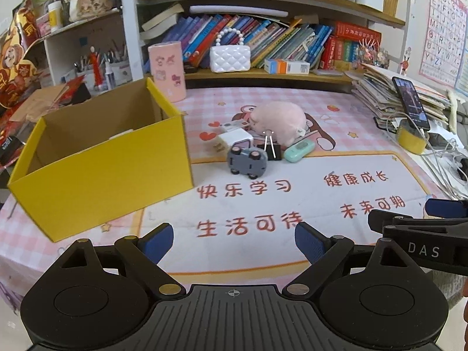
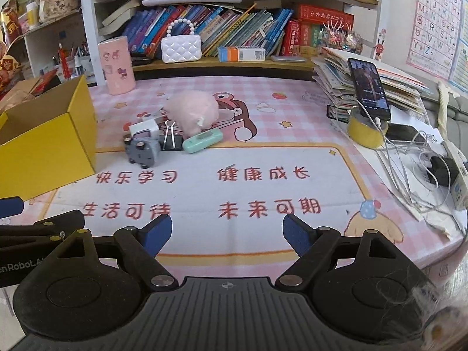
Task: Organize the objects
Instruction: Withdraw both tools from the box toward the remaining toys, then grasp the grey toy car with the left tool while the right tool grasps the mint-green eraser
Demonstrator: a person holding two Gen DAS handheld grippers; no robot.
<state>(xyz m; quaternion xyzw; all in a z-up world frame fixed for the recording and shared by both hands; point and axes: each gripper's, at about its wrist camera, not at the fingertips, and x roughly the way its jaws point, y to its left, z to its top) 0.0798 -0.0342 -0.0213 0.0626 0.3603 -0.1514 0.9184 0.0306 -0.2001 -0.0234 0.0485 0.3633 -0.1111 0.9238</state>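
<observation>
Both our claws, left gripper (image 1: 234, 241) and right gripper (image 2: 227, 232), gape wide and hold nothing, low in frame. At left we see the yellow box (image 1: 102, 169); right of it, mid-frame, cluster the toy car (image 1: 248, 161), binder clip (image 1: 270, 149), mint case (image 1: 299, 150) and pink plush (image 1: 279, 124).

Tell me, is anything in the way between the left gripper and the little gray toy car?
Nothing visible blocks it. Only bare desk mat lies between the open left gripper and the gray toy car. The yellow box stands off to the left.
</observation>
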